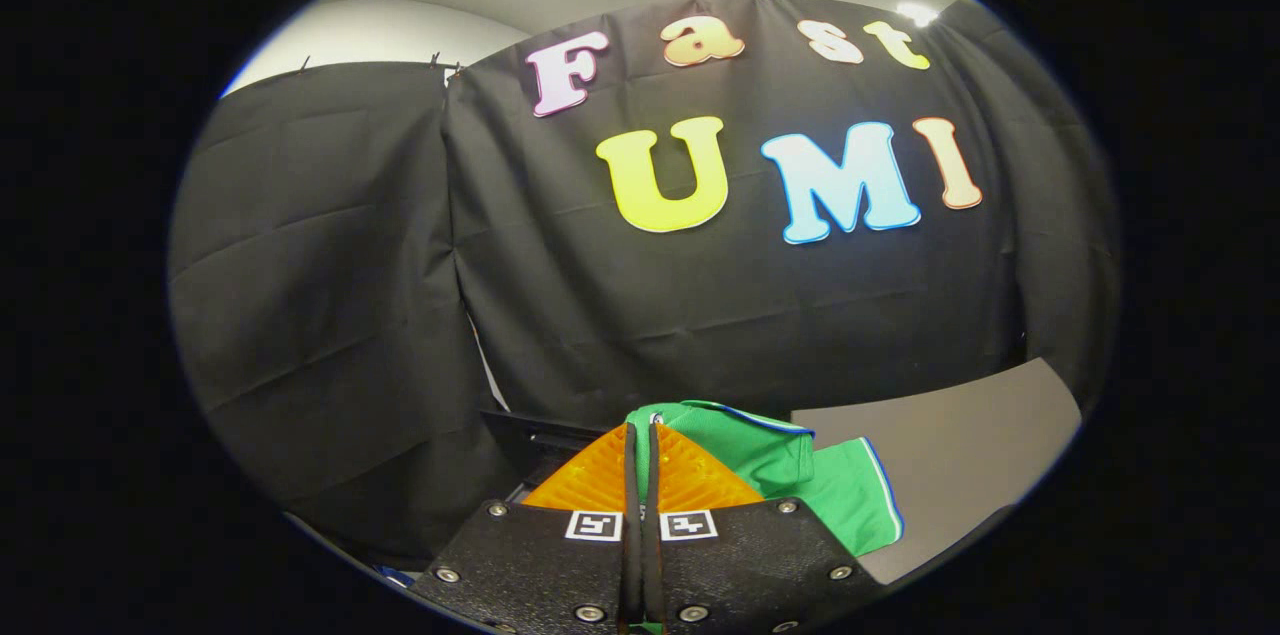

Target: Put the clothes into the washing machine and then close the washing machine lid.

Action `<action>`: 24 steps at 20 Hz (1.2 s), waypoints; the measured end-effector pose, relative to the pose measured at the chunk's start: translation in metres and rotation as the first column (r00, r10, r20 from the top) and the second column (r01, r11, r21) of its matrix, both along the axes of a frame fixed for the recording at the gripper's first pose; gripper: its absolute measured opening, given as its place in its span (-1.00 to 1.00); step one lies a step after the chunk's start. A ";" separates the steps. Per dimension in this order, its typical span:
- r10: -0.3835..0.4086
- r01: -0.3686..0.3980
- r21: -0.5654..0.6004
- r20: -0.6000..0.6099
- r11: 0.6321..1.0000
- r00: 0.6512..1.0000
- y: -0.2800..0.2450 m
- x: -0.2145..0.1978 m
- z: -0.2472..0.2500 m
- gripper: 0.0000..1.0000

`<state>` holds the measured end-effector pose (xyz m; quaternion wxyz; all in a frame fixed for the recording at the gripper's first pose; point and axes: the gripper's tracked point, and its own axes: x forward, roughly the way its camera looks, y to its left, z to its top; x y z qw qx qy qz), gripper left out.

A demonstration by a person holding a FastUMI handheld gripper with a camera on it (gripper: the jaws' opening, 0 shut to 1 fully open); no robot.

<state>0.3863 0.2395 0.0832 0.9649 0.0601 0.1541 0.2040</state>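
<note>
Gripper view: closed tool (641, 435), apparently pinching green shirt (800, 480).

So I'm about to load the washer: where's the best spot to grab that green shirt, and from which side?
Probably the collar end of the green shirt, bunched and raised just ahead of the fingers. Come straight forward and down onto that fold; the far part lies flat on the grey table and offers less to pinch. The gripper is shut, with green showing in the slit, so open first.

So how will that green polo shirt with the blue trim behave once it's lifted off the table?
The green polo shirt with blue trim is soft folded fabric, so it will probably droop and unfold below the nearly closed orange fingers. It looks light. With little cloth visibly pinched, it could slip free over the grey table.
</note>
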 end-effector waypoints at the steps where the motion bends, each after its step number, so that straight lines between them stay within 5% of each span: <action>1: 0.009 -0.009 0.000 -0.004 1.000 1.000 0.010 -0.002 -0.004 -1.00; 14: 0.096 -0.097 -0.011 -0.107 0.995 0.990 0.119 -0.023 -0.086 -1.00; 24: 0.076 -0.093 -0.079 -0.198 0.993 0.977 0.146 -0.026 -0.184 -1.00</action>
